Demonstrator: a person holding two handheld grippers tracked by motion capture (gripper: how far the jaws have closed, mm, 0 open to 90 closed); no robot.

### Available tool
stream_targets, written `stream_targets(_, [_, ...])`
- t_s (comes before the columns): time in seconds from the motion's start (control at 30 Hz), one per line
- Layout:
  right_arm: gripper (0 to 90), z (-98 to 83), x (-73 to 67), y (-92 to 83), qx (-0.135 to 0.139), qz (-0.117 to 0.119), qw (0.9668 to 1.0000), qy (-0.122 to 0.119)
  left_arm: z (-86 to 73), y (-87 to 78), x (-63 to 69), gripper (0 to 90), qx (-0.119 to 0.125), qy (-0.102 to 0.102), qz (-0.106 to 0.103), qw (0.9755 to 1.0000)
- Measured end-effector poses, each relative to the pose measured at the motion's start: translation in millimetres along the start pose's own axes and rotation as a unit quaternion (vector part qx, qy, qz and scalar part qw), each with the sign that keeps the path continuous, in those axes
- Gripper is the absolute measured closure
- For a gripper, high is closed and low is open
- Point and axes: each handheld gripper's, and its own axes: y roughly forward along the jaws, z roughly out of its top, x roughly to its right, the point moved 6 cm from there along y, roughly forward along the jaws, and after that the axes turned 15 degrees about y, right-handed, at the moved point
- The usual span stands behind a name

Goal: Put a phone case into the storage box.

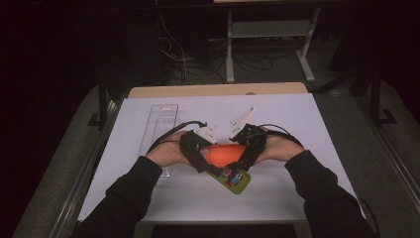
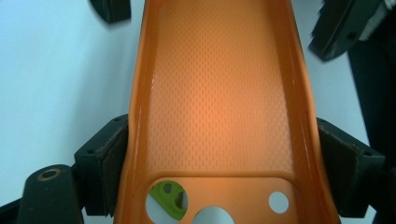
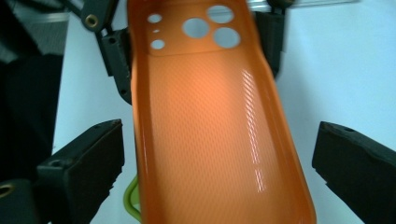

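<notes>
High view, white table [image 1: 297,129] in dark room – left gripper [image 2: 219,154] clamping orange case [image 2: 219,93], right gripper [image 3: 219,154] spread wide.

An orange phone case [image 2: 219,107], hollow side up with camera holes at one end, is held level above a green phone [image 1: 234,179].

dark room, white table [image 1: 297,114], floor cables [image 1: 198,59]
</notes>
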Motion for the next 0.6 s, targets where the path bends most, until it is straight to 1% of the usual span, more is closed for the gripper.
stream_targets(0.03, [0.5, -2.1, 5.0, -4.5, 0.013, -0.012, 0.9998, 0.011, -1.9, 0.5, -1.8, 15.6, -0.013, -0.011, 0.007, 0.9998])
stream_targets(0.07, [0.5, -2.1, 5.0, -4.5, 0.013, -0.012, 0.9998, 0.011, -1.9, 0.5, -1.8, 15.7, -0.013, -0.011, 0.007, 0.9998])
stream_targets(0.1, [0.5, -3.1, 7.2, -6.2, 0.018, -0.016, 0.9996, 0.017, -3.2, 1.4, -2.9, 15.7, -0.019, -0.034, 0.018, 0.9991])
stream_targets(0.13, [0.5, -5.6, 11.3, -10.3, 0.028, -0.02, 0.9988, 0.034, -4.1, 2.2, -3.5, 15.7, -0.021, -0.046, 0.021, 0.9985])
stream_targets(0.17, [0.5, -10.3, 16.0, -14.8, 0.034, -0.022, 0.9977, 0.054, -5.8, 3.2, -4.3, 15.6, -0.026, -0.058, 0.033, 0.9974])
stream_targets(0.2, [0.5, -10.3, 16.0, -14.8, 0.034, -0.022, 0.9977, 0.054, -5.8, 3.2, -4.3, 15.7, -0.026, -0.058, 0.033, 0.9974])
stream_targets(0.23, [0.5, -15.8, 21.1, -18.7, 0.045, -0.029, 0.996, 0.072, -8.4, 6.0, -5.3, 15.7, -0.039, -0.079, 0.046, 0.9951])
stream_targets(0.27, [0.5, -15.8, 21.1, -18.7, 0.045, -0.029, 0.996, 0.072, -8.4, 6.0, -5.3, 15.7, -0.039, -0.079, 0.046, 0.9951])
stream_targets(0.3, [0.5, -21.3, 24.5, -21.5, 0.053, -0.035, 0.9927, 0.102, -11.2, 8.2, -7.8, 15.7, -0.061, -0.095, 0.072, 0.991])
stream_targets(0.33, [0.5, -24.0, 27.3, -22.3, 0.055, -0.04, 0.9911, 0.115, -11.9, 8.9, -9.1, 15.7, -0.068, -0.105, 0.08, 0.9889])
stream_targets(0.37, [0.5, -26.6, 29.3, -22.8, 0.056, -0.044, 0.989, 0.13, -11.9, 8.9, -9.1, 15.7, -0.068, -0.105, 0.08, 0.9889])
stream_targets(0.4, [0.5, -26.6, 29.3, -22.8, 0.056, -0.044, 0.989, 0.13, -11.5, 9.5, -10.0, 15.7, -0.066, -0.114, 0.089, 0.9872])
stream_targets(0.43, [0.5, -31.1, 33.1, -23.6, 0.062, -0.058, 0.984, 0.157, -10.9, 9.8, -10.5, 15.7, -0.063, -0.124, 0.093, 0.9859])
stream_targets(0.47, [0.5, -31.1, 33.1, -23.6, 0.062, -0.058, 0.984, 0.157, -10.6, 9.9, -11.1, 15.7, -0.064, -0.13, 0.097, 0.9847])
stream_targets(0.5, [0.5, -33.1, 34.5, -23.5, 0.065, -0.062, 0.9819, 0.167, -10.4, 10.3, -11.6, 15.7, -0.066, -0.138, 0.106, 0.9826])
stream_targets(0.53, [0.5, -33.9, 33.7, -22.9, 0.072, -0.06, 0.9782, 0.186, -10.4, 10.5, -12.2, 15.7, -0.068, -0.143, 0.112, 0.981])
stream_targets(0.57, [0.5, -38.3, 35.5, -20.7, 0.076, -0.072, 0.9737, 0.202, -10.0, 10.0, -12.0, 15.7, -0.065, -0.154, 0.116, 0.979])
stream_targets(0.6, [0.5, -39.8, 36.1, -19.5, 0.079, -0.075, 0.9726, 0.205, -10.0, 9.7, -12.6, 15.7, -0.055, -0.17, 0.127, 0.9756])
